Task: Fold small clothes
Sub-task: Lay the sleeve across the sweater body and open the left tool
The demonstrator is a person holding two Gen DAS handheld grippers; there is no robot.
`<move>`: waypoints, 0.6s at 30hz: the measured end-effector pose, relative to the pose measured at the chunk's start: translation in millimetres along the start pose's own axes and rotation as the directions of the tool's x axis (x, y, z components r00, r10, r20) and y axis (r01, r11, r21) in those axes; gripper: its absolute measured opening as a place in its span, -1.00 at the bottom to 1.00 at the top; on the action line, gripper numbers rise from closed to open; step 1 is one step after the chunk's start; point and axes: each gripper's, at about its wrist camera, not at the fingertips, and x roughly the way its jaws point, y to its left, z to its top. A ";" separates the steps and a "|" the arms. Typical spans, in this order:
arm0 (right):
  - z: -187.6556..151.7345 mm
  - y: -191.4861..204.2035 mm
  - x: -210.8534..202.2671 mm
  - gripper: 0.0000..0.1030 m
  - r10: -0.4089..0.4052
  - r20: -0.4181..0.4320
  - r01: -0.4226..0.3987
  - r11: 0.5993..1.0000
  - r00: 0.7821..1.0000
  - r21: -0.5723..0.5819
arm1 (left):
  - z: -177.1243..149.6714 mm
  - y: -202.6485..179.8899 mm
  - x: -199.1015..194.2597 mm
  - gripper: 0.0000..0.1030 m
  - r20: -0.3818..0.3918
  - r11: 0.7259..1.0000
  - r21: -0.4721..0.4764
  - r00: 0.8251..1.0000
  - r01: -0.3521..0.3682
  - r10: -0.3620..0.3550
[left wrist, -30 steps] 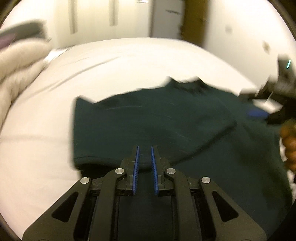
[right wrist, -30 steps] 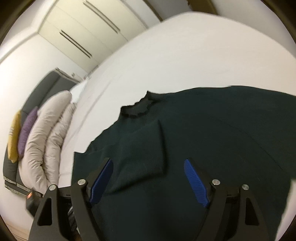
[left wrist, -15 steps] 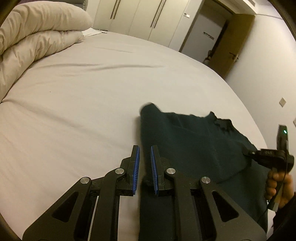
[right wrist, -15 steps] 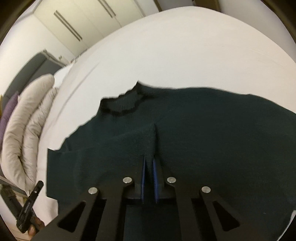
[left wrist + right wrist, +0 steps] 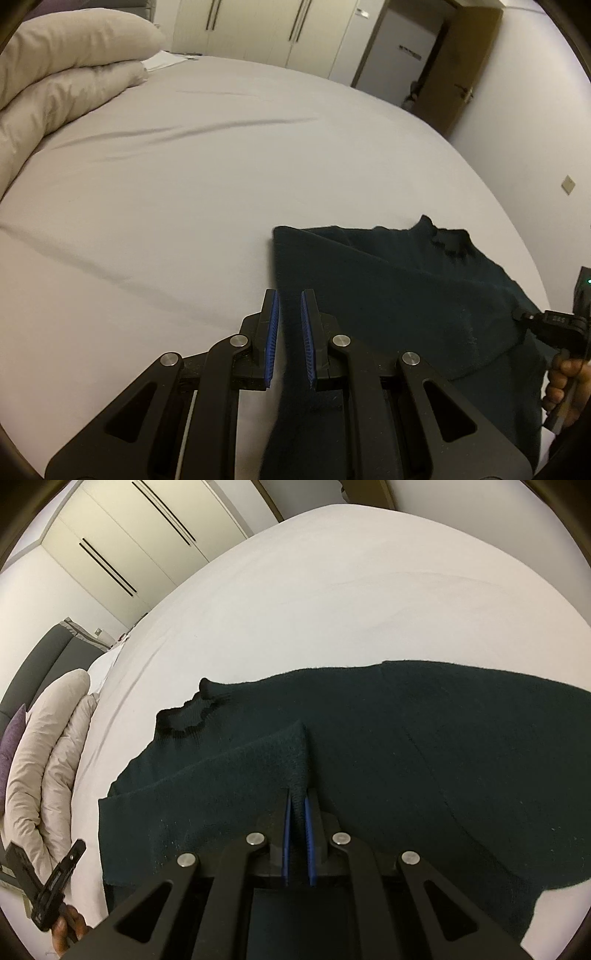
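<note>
A dark green knit top (image 5: pixel 399 295) lies on the white bed, its ribbed neck (image 5: pixel 184 720) toward the pillows. One side is folded over the body. My left gripper (image 5: pixel 288 299) is shut on the folded left edge of the top. My right gripper (image 5: pixel 297 801) is shut on the corner of the folded flap (image 5: pixel 258 760) near the middle of the top. The right gripper's body also shows in the left wrist view (image 5: pixel 557 325).
The white sheet (image 5: pixel 184 184) spreads wide to the far side. A rolled beige duvet (image 5: pixel 55 85) lies at the head, with a purple cushion (image 5: pixel 11 734) and grey headboard behind. Wardrobes (image 5: pixel 258 33) and a door stand beyond the bed.
The right gripper has closed on the flap of the top. The left gripper has swung with the edge it holds, and the top now lies narrower, folded over itself.
</note>
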 end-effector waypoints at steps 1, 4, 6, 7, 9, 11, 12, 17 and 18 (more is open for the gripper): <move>-0.1 -0.4 -0.6 -0.85 -0.002 -0.001 0.002 1.000 1.000 0.003 | 1.6 -3.9 5.2 -0.77 -0.010 1.000 0.011 1.000 -0.003 0.003; 0.5 -5.2 -5.5 -0.85 -0.009 0.000 0.009 1.000 1.000 0.012 | 3.8 -14.0 17.2 -0.77 -0.023 0.998 0.054 0.999 -0.021 0.022; 1.0 -10.0 -4.8 -0.85 -0.017 -0.003 0.017 1.000 1.000 0.017 | 4.4 -20.9 25.5 -0.77 -0.032 0.996 0.085 0.999 -0.038 0.041; 1.0 -11.9 -1.9 -0.85 -0.018 -0.010 0.018 1.000 1.000 0.016 | 3.8 -24.2 31.7 -0.77 -0.045 0.993 0.107 0.997 -0.053 0.058; 0.7 -13.2 5.9 -0.86 -0.034 -0.027 0.035 0.999 0.999 0.000 | -0.2 -30.9 48.5 -0.77 -0.087 0.985 0.148 0.991 -0.087 0.101; -0.1 -16.9 9.0 -0.87 -0.033 -0.027 0.034 0.999 0.999 0.015 | -5.2 -34.1 57.2 -0.77 -0.084 0.980 0.172 0.989 -0.105 0.120; -1.0 -17.3 6.3 -0.86 -0.030 -0.020 0.030 0.999 0.999 0.028 | -6.3 -36.1 57.8 -0.77 -0.078 0.977 0.181 0.989 -0.111 0.127; -4.5 -15.2 1.0 -0.86 -0.047 -0.003 0.047 0.999 0.999 0.017 | -9.0 -44.7 61.5 -0.77 -0.076 0.962 0.229 0.983 -0.148 0.169; -3.6 -21.0 5.4 -0.86 -0.037 -0.012 0.037 0.999 0.999 0.039 | -10.4 -47.1 64.0 -0.77 -0.078 0.955 0.250 0.979 -0.161 0.186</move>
